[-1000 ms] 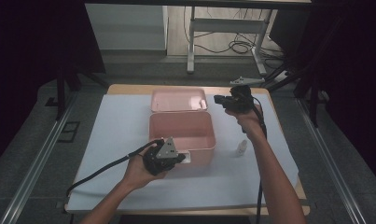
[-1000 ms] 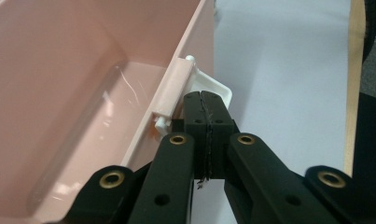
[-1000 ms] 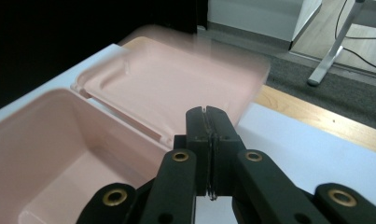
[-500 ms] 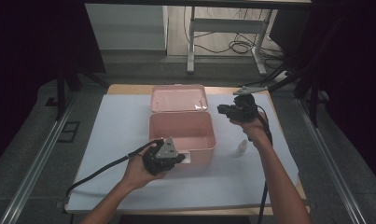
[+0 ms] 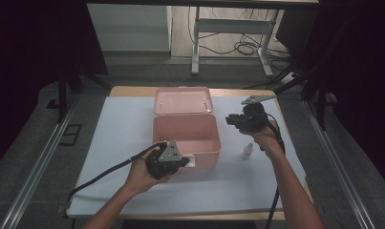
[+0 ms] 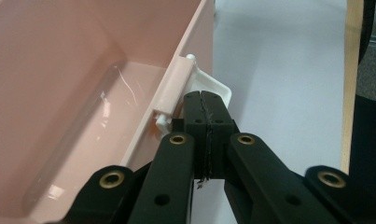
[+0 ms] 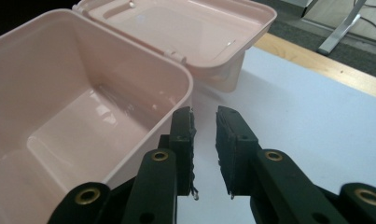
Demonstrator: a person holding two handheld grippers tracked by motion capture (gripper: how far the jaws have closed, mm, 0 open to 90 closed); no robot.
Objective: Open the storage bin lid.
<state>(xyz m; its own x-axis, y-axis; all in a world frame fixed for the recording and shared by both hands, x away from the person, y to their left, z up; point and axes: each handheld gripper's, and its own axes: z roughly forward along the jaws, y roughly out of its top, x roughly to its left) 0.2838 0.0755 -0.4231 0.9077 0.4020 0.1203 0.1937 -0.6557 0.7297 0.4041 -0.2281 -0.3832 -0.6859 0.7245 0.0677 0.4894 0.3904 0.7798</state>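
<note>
A: Item one, pink box [image 5: 186, 136]. Location?

B: Middle of the table [image 5: 109, 143], on its white cover. Lid [image 5: 183, 100] thrown back flat behind it, hinged at the far edge. Interior looks empty.

A: Item two, left tool [image 5: 183, 161].

B: At the box's near wall. Jaws pressed together, tips resting at the white latch [image 6: 213, 88] on the front rim; in the left gripper view it cannot be told for certain whether they pinch the tab or merely touch it. Hand [image 5: 144, 174] cupped under the body, forearm entering from the bottom edge and angled toward the box.

A: Item three, right tool [image 5: 229, 120].

B: Held just beside the box's right wall, above the table, pointing at the box. Jaws have just been opening; now slightly spread, nothing between them. Wrist level, forearm stretched forward from the lower right.

A: Item four?

B: Small white bottle [image 5: 247, 151], upright on the cover, under the right forearm, apart from the box.

A: Risks, as judged.

B: First, the right forearm or its trailing cable could sweep the bottle over if the hand drops carelessly. Second, the left tool could slip off the thin latch, letting the light box slide. Third, the narrow jaw gap may nudge the bottle rather than straddle it.
</note>
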